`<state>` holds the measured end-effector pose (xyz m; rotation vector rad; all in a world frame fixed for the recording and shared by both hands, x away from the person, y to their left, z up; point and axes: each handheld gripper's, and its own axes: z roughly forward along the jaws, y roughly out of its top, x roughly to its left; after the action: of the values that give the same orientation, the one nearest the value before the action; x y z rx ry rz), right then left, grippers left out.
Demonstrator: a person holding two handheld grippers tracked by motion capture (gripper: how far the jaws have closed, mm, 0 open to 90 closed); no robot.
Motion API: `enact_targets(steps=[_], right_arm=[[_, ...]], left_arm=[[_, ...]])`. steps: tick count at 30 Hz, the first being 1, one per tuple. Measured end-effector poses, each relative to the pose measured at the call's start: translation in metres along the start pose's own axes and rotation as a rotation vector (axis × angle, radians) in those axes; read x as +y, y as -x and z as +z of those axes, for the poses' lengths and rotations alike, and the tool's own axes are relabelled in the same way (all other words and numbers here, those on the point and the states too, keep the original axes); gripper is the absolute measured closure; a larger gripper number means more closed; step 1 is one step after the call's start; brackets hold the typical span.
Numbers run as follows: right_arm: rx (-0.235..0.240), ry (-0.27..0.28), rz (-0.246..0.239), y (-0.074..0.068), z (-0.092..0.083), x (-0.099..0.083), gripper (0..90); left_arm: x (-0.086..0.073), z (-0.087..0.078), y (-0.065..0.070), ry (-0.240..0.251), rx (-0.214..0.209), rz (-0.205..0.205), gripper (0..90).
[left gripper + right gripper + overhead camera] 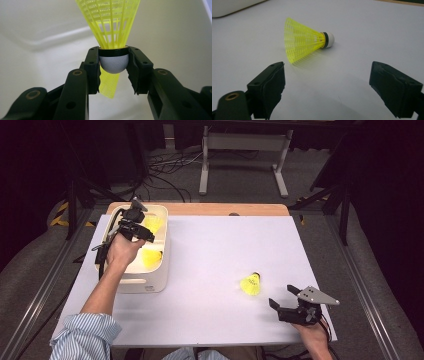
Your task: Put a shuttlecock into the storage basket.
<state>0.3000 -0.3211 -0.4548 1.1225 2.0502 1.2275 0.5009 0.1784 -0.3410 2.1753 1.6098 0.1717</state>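
white table top [210, 250], floor cables [170, 167]

Left hand-held gripper [131, 222] clamped, forearm outstretched; right hand-held gripper [282, 296] low, jaws wide apart.

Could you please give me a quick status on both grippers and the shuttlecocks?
Left gripper shut on shuttlecock over bin. Right gripper open, short of shuttlecock on table. Nothing in the way.

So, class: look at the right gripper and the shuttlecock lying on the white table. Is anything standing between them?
Nothing visible does. The right gripper has its fingers spread wide, and bare white table lies between them and the shuttlecock, which rests on its side just ahead. The bin sits well off to the side.
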Motion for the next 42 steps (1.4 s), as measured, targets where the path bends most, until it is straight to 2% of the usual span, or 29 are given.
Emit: enact_targets(steps=[19, 23, 29, 42], right_arm=[[0.004, -0.002, 0.002, 0.000, 0.000, 0.000, 14.0], [0.003, 0.001, 0.002, 0.000, 0.000, 0.000, 14.0], [0.002, -0.001, 0.001, 0.000, 0.000, 0.000, 14.0], [0.000, -0.001, 0.000, 0.000, 0.000, 0.000, 14.0]], left_arm=[[0.005, 0.015, -0.002, -0.041, 0.004, -0.016, 63.4], [0.005, 0.014, -0.001, -0.033, 0.017, -0.005, 55.1], [0.003, 0.009, 0.001, -0.024, 0.016, 0.005, 48.0], [-0.002, -0.003, 0.005, 0.006, 0.015, 0.027, 41.5]])
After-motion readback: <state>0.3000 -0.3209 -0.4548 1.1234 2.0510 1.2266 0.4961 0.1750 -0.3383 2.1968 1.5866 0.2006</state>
